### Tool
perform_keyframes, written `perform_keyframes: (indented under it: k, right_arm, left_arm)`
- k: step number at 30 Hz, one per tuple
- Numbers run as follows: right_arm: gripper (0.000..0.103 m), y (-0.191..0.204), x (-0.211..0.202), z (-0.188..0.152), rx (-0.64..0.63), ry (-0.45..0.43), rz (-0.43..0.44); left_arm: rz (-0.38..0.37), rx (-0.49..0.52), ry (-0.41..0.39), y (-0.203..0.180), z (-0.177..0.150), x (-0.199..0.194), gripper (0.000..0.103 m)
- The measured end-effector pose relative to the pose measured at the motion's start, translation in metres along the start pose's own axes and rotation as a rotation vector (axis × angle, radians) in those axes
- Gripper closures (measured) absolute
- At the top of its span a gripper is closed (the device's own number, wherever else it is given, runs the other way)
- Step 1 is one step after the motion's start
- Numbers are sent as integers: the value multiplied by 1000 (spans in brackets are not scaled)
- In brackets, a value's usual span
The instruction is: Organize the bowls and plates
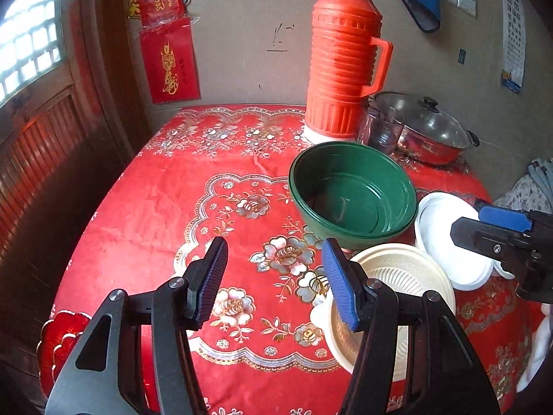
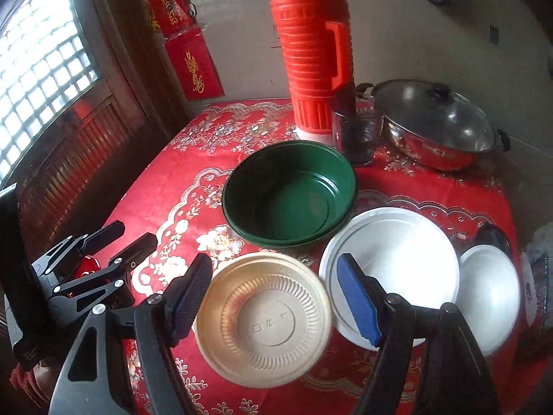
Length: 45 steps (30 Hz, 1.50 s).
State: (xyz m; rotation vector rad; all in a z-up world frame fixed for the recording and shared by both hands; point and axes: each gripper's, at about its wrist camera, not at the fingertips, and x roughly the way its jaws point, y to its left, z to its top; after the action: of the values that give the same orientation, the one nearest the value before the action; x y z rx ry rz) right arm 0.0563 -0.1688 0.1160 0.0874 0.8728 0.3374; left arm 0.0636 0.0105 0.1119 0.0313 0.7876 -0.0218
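A green bowl stands mid-table. In front of it sits a beige ribbed bowl, with a large white bowl to its right and a smaller white bowl further right. My left gripper is open and empty above the cloth, left of the beige bowl; it also shows in the right wrist view. My right gripper is open, hovering over the beige bowl; it shows over the white bowl in the left wrist view.
A red flowered tablecloth covers the table. At the back stand an orange thermos, a dark glass cup and a lidded steel pot. A wooden window wall is on the left.
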Motion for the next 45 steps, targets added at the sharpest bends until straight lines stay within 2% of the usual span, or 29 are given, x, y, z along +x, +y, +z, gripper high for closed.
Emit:
perform_keyframes:
  k: [18,23,45]
  right_arm:
    - [28,-59,76,55,59,85,-62]
    - [28,-66,95,61,80,106,-51]
    - [28,-65,129,67,34,167,-88]
  left_arm:
    - [-62,-126,166,4,63,103,46]
    - [-71,-150,225,2,63,124,46]
    - [-14,-98,267,-16,65,159,46]
